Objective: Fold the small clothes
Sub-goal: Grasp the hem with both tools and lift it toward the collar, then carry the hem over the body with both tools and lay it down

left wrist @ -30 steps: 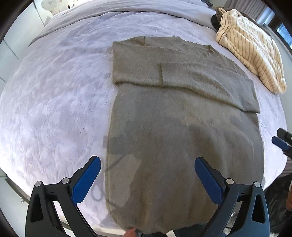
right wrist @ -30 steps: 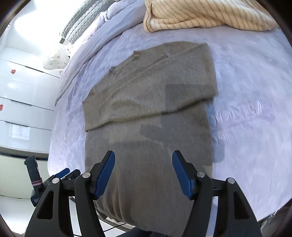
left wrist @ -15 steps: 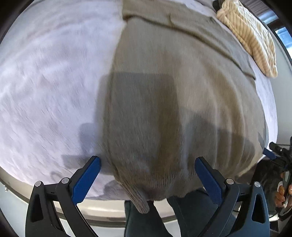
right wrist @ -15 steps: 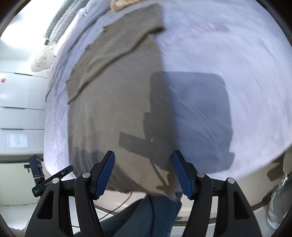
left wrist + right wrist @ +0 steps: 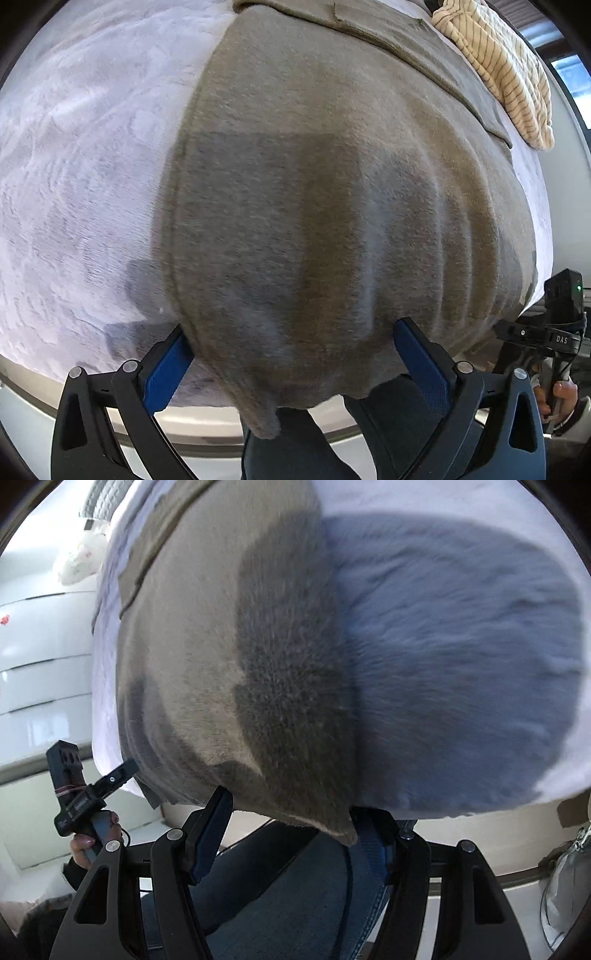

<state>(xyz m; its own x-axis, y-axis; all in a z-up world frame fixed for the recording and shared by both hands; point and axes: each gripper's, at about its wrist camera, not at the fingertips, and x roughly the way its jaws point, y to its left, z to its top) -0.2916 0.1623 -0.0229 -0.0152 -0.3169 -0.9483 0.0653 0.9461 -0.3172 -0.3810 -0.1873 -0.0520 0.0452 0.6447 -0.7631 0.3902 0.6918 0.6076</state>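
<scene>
The bed (image 5: 74, 177), covered in a pale lilac textured spread, filled both views, with white drawer fronts (image 5: 40, 672) beyond it. Your one olive-grey knit sweater (image 5: 314, 206) lay flat on the spread, its sleeves folded across the far end and its hem hanging over the near edge of the bed. One cream striped garment (image 5: 506, 70) lay bunched near the sweater's far corner. You had your left gripper (image 5: 293, 365) spread wide at one hem corner, fingers either side of the fabric without pinching it. Your right gripper (image 5: 291, 838) stood open too, straddling the other hem corner.
</scene>
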